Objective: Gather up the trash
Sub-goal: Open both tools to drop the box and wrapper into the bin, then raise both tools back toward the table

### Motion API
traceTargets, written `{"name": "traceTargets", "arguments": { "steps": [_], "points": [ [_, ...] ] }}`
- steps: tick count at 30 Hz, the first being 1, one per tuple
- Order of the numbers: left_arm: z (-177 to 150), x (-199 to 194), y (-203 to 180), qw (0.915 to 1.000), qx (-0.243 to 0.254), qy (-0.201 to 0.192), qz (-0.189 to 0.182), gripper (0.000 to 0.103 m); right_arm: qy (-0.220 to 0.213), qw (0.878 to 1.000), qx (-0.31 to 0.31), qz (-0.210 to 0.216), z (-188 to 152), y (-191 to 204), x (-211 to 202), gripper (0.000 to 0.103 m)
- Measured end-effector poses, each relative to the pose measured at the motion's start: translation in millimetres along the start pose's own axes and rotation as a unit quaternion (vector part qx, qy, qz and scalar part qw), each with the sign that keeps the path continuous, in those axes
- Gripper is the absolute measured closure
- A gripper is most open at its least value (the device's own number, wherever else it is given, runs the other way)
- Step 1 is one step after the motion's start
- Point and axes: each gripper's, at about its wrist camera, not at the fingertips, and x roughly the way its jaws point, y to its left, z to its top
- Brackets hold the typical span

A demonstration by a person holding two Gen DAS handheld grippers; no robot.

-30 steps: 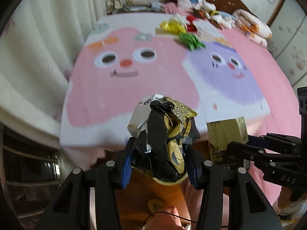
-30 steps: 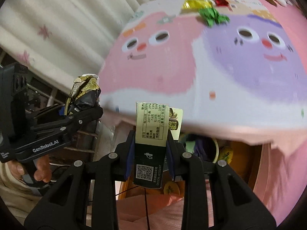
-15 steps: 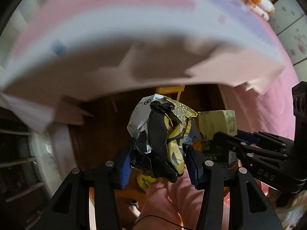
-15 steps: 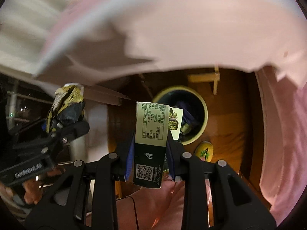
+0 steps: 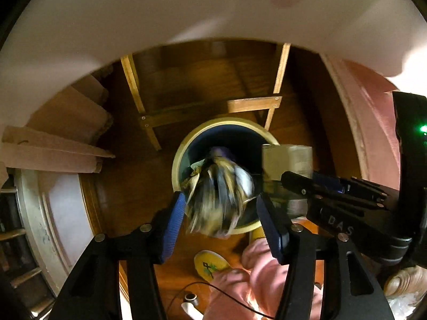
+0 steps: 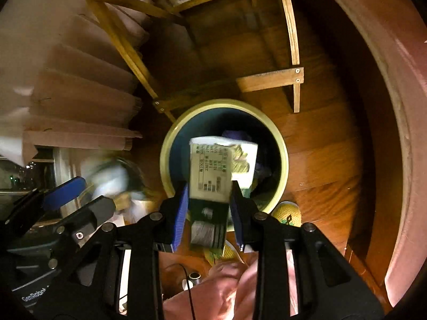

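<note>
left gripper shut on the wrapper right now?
No, the left gripper stands open, with clear gaps between its blue pads and the blurred crumpled wrapper, which hangs over the bin.

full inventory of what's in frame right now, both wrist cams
bin: 1, pale yellow rim, dark inside, on the floor below both grippers
crumpled wrapper: 1, black, gold and white, blurred, between the open left fingers over the bin
carton: 1, cream and dark green, between the right fingers over the bin
purple scrap: 1, inside the bin
wooden frame: 1, light brown, behind the bin
floor: brown wood
slipper: yellow, near the bin
bedsheet: pale pink, overhanging on top
left gripper: black, blue pads
right gripper: black, blue pads
</note>
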Motion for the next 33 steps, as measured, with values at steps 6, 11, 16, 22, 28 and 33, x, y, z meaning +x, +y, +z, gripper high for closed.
{"name": "traceTargets", "arguments": {
  "steps": [6, 11, 16, 22, 28, 33],
  "points": [
    [5, 12, 10, 0.9997, -0.019, -0.004, 0.013, 0.025, 0.006, 1.000, 0.004, 0.001, 10, -7, 10, 0.055],
    [6, -9, 13, 0.9993, -0.030, -0.012, 0.021, 0.024, -0.002, 1.000, -0.002, -0.001, 12, -1, -7, 0.055],
    [8, -45, 13, 0.9986, -0.035, -0.031, 0.026, 0.024, -0.013, 1.000, -0.009, -0.003, 10, 11, -39, 0.055],
    [7, -109, 8, 0.9973, -0.030, -0.061, 0.027, 0.024, -0.029, 0.999, -0.015, 0.007, 7, 34, -92, 0.054],
    [7, -179, 2, 0.9953, -0.016, -0.091, 0.030, 0.024, -0.049, 0.998, -0.022, 0.018, -1, 59, -155, 0.053],
    [5, -250, -4, 0.9925, 0.005, -0.118, 0.033, 0.024, -0.067, 0.997, -0.034, 0.021, -10, 80, -210, 0.053]
  ]
}}
